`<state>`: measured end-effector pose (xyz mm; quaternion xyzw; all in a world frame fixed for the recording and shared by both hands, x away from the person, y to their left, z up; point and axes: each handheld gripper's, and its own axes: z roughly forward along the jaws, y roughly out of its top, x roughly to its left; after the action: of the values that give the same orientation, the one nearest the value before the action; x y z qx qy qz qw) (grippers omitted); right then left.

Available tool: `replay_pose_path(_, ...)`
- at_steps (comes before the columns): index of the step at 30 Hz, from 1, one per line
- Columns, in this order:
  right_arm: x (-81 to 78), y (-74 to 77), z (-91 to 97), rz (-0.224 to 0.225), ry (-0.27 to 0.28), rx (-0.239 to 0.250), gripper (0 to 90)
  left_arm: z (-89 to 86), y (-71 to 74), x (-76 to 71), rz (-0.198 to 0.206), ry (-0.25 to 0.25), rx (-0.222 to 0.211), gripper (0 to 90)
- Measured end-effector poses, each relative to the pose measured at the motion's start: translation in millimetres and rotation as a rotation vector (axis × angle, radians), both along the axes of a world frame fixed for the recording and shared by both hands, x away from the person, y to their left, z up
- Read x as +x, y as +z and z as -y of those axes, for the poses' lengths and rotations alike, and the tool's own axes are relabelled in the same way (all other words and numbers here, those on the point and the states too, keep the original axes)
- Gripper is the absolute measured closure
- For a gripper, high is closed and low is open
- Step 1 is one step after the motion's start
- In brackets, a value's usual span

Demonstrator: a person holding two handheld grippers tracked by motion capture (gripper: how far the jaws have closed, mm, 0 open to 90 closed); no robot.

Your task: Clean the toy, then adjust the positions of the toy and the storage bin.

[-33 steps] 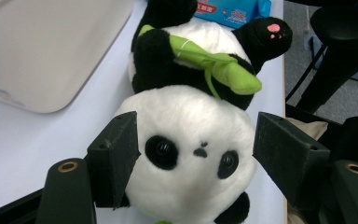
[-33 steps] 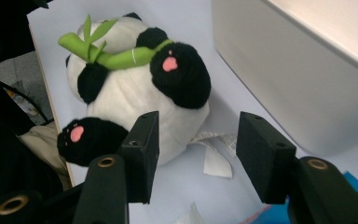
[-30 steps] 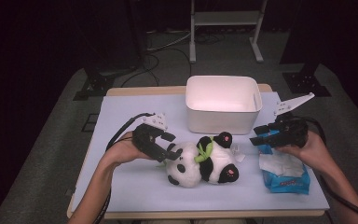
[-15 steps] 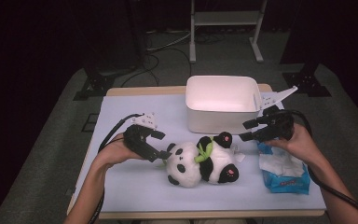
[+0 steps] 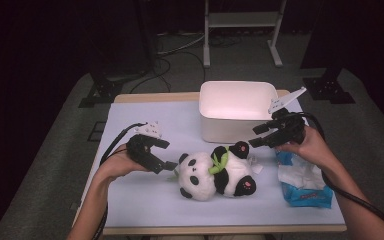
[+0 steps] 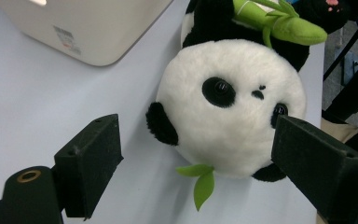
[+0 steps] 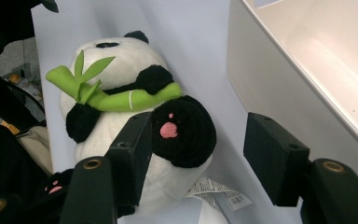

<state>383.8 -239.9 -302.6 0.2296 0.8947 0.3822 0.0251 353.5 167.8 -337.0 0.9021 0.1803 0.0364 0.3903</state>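
A plush panda (image 5: 215, 172) with a green bamboo sprig lies on its back on the pale blue table (image 5: 145, 115). My left gripper (image 5: 168, 154) stands just left of its head, open; its jaws have just been opening. In the left gripper view the panda's head (image 6: 228, 102) sits ahead between the jaws (image 6: 196, 158) without touching them. My right gripper (image 5: 256, 136) hovers by the panda's raised foot, open, its jaws having just widened. The black foot with a pink pad (image 7: 182, 130) lies between its pads (image 7: 198, 149), apart from them.
A white bin (image 5: 230, 125) stands behind the panda, close to my right gripper, and its wall shows in both gripper views (image 6: 88, 32) (image 7: 307, 70). A blue pack of tissues (image 5: 305, 192) lies under my right forearm. A metal stand rises beyond the table.
My left gripper has drawn back to the left, off the panda's head, with its jaws wider. My right gripper has shifted left toward the panda's foot and the bin. The panda has not moved.
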Motion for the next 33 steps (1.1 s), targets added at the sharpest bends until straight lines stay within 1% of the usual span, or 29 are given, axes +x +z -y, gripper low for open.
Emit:
replay_pose_path(2,0.9,0.6,-2.4,0.0,0.002,-0.006,40.8,-1.4,-0.4,-1.3,0.002,0.005,0.001,12.7)
replay_pose_path(4,1.0,1.4,-3.5,-0.001,0.005,-0.009,40.8,-2.9,-0.5,-2.7,0.004,0.011,0.003,12.7)
replay_pose_path(8,1.3,7.4,-8.5,0.006,0.01,-0.014,40.8,-6.3,-0.4,-6.6,0.006,0.02,-0.002,11.5)
replay_pose_path(12,-0.1,12.4,-11.5,0.016,0.01,-0.022,40.7,-7.2,-0.2,-9.3,0.01,0.016,0.002,11.3)
replay_pose_path(13,-1.1,13.6,-12.1,0.018,0.01,-0.025,40.7,-8.4,-0.3,-10.7,0.013,0.014,-0.003,11.2)
replay_pose_path(15,-2.6,14.7,-13.3,0.022,0.011,-0.024,40.7,-8.8,-0.8,-11.7,0.009,0.015,-0.005,11.1)
replay_pose_path(19,-3.3,13.0,-17.3,0.022,0.018,-0.023,40.7,-10.7,-2.7,-13.6,0.008,0.016,-0.001,11.0)
replay_pose_path(21,-2.9,12.0,-19.0,0.026,0.025,-0.033,40.7,-11.9,-3.3,-15.0,0.01,0.018,-0.005,11.0)
replay_pose_path(25,-1.6,11.9,-21.2,0.024,0.025,-0.032,41.0,-13.9,-5.7,-16.5,0.005,0.027,-0.012,10.7)
replay_pose_path(27,0.5,11.9,-23.5,0.025,0.029,-0.038,41.4,-14.5,-8.4,-16.8,0.004,0.023,-0.001,10.7)
replay_pose_path(29,2.6,11.5,-24.3,0.027,0.04,-0.038,42.2,-14.4,-10.1,-17.5,0.001,0.024,0.002,10.6)
replay_pose_path(33,5.2,10.8,-26.1,0.025,0.042,-0.043,42.7,-13.8,-13.4,-19.3,-0.007,0.023,0.003,10.6)
